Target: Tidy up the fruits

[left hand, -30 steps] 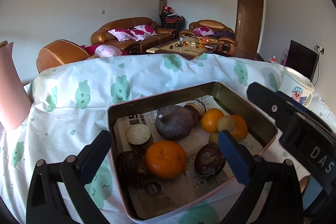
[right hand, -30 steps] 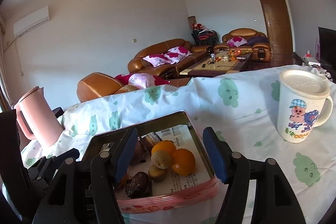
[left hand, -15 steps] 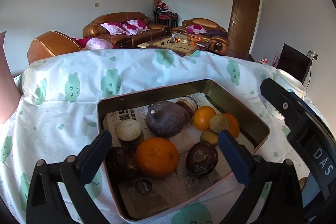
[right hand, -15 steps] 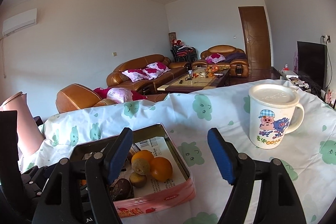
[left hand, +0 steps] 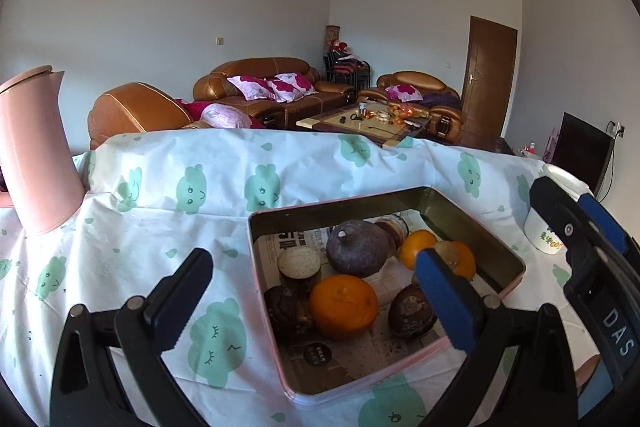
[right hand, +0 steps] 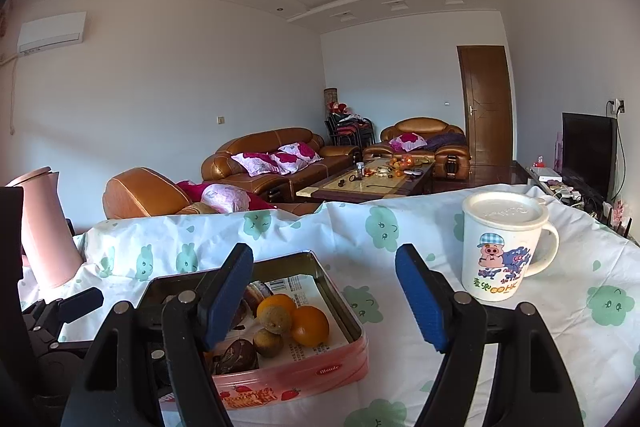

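Fruit tin on a cloth-covered surface.
Left gripper and right gripper hovered above it, jaws released, empty.

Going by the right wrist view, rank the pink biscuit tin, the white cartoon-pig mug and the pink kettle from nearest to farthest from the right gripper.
From the right gripper:
1. The pink biscuit tin holding fruit, just below and left of the fingertips.
2. The white cartoon-pig mug with its lid on, ahead to the right on the tablecloth.
3. The pink kettle, far left at the table's back edge.
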`<state>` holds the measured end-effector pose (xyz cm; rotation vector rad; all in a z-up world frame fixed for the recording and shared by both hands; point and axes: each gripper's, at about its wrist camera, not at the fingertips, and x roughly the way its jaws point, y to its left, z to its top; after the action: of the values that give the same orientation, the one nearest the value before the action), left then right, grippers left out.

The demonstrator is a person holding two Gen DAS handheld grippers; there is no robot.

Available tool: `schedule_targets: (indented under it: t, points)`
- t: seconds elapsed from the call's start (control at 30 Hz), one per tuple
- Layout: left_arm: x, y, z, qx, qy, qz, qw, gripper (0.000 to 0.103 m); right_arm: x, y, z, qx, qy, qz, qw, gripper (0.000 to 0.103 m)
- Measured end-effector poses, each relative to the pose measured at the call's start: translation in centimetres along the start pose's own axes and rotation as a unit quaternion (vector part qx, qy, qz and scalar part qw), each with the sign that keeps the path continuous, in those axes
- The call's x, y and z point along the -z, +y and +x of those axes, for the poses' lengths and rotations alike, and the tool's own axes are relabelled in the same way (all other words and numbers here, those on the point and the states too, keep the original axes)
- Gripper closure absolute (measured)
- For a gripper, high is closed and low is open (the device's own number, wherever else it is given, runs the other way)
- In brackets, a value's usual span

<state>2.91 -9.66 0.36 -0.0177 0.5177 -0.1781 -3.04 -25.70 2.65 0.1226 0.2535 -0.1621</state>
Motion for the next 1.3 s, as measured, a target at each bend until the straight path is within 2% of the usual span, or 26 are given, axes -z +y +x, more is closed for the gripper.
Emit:
schedule_targets:
  t: [0.27,0.6,0.97,1.3]
  points:
    - [0.7,-0.1,-2.4,-0.016,-0.034,0.018,0.9991,0.000,0.2,-0.3,-2.0,0.006,-0.029,0.009,1.000,0.028]
    - [1.8,-0.3,-5.4,-0.024,-0.067,0.034,0.9968,0.000,0.6,-0.2,-4.2,0.005,-0.039,0.006,0.999,0.028]
    - [2.6,-0.2,-7.2,-0.028,-0.079,0.033,0.9959,0.000,1.0,0.4,-6.7,0.009,-0.058,-0.011,0.998,0.028]
    - [2.7,-0.2,-7.2,-0.029,-0.078,0.032,0.9960,0.000,1.0,0.4,-7.0,0.011,-0.062,-0.011,0.998,0.028]
